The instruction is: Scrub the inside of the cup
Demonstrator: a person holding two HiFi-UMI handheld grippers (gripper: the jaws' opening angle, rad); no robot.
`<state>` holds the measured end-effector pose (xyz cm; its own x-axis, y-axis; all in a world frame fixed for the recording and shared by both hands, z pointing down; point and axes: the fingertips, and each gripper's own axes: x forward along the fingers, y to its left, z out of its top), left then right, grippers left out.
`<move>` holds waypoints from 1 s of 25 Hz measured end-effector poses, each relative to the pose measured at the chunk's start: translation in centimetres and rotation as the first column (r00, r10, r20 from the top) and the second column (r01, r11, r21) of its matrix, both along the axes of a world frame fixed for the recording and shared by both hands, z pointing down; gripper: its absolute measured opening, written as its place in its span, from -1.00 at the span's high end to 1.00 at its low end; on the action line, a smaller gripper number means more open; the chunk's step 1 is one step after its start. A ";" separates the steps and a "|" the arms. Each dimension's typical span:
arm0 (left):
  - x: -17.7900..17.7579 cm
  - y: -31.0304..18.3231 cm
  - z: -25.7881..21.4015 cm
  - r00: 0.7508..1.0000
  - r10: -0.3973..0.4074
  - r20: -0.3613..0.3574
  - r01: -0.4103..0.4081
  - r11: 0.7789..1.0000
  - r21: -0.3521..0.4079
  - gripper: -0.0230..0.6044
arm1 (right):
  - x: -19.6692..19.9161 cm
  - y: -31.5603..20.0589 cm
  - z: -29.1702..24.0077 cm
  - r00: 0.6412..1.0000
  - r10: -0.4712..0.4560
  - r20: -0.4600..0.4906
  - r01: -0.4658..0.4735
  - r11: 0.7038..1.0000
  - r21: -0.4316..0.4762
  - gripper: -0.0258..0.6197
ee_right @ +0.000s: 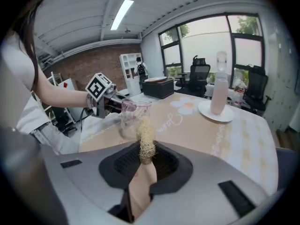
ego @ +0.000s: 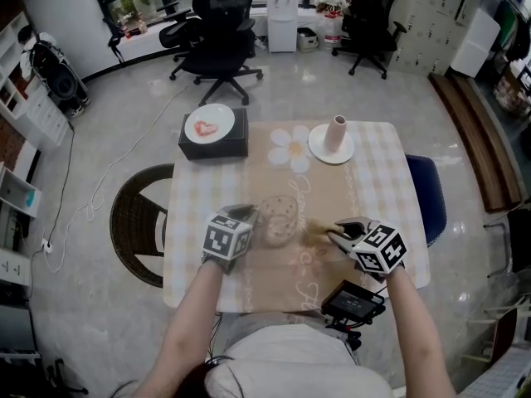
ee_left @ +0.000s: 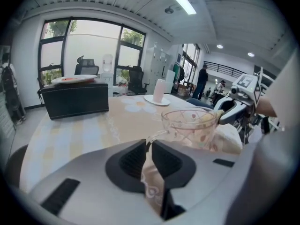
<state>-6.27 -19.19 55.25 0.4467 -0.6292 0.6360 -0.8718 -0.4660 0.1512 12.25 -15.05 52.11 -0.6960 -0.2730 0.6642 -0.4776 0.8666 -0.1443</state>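
**Grippers clamped on cup handle and scrubber**

Closest to the head camera, a small black device lies at the near edge of the table, which wears a pale checked cloth with a tan centre strip. Just beyond it are the person's two forearms, each ending in a gripper with a marker cube.

In the left gripper view, the left gripper has its dark pads pressed together on the thin handle of a clear glass cup printed with small coloured shapes. The cup stands upright on the tan strip near the table's middle, directly ahead of those jaws.

The right gripper is clenched on a straw-coloured fibrous scrubber, which sticks out past its fingertips. Seen from above, the scrubber's free end sits just beside the cup's right side. Contact with the glass cannot be made out.

Farther back, a black box carries a white plate with something red on it. To its right, a white saucer holds a pink cylindrical tumbler, well apart from the cup.
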 end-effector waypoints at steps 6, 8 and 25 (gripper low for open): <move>0.1 1.1 -0.2 0.991 -0.135 0.018 0.136 0.990 -0.041 0.79 | -0.6 -2.1 -2.2 0.982 0.183 0.042 -0.186 0.980 0.075 0.72; 0.4 1.6 -0.3 0.988 -0.153 0.020 0.153 0.987 -0.054 0.79 | -1.0 -2.7 -2.4 0.973 0.227 0.050 -0.230 0.970 0.073 0.72; 3.8 4.6 -1.2 0.995 -0.097 -0.024 0.095 0.992 -0.080 0.78 | -3.7 -4.7 -1.2 0.933 0.360 -0.003 -0.356 0.925 0.135 0.72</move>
